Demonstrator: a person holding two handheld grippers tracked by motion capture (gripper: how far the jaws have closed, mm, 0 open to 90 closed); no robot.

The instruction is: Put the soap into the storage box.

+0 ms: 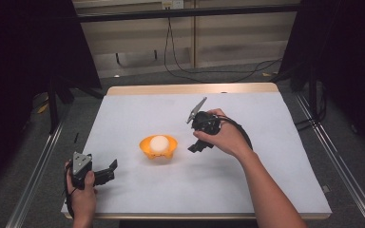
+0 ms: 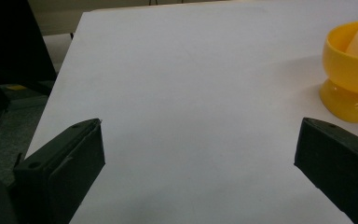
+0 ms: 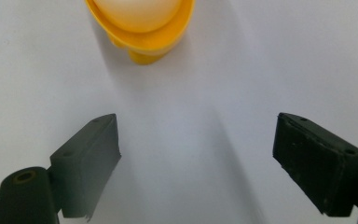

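Note:
A yellow egg cup (image 1: 158, 148) stands near the middle of the white sheet, with a white egg (image 1: 158, 142) sitting in it. My right gripper (image 1: 195, 141) hovers just to the right of the cup, jaws pointing toward it. In the right gripper view the jaws (image 3: 196, 133) stand open over bare sheet, and the cup (image 3: 142, 39) with its egg (image 3: 137, 9) lies a short way ahead. My left gripper (image 1: 110, 171) rests near the front left corner, open with nothing in it (image 2: 200, 140). The cup (image 2: 349, 77) shows at the right edge of that view.
The white sheet (image 1: 247, 180) covers a wooden table whose back edge (image 1: 190, 89) shows. Metal rails (image 1: 33, 175) run along both sides on the floor. Cables (image 1: 204, 71) trail across the floor behind, between dark curtains.

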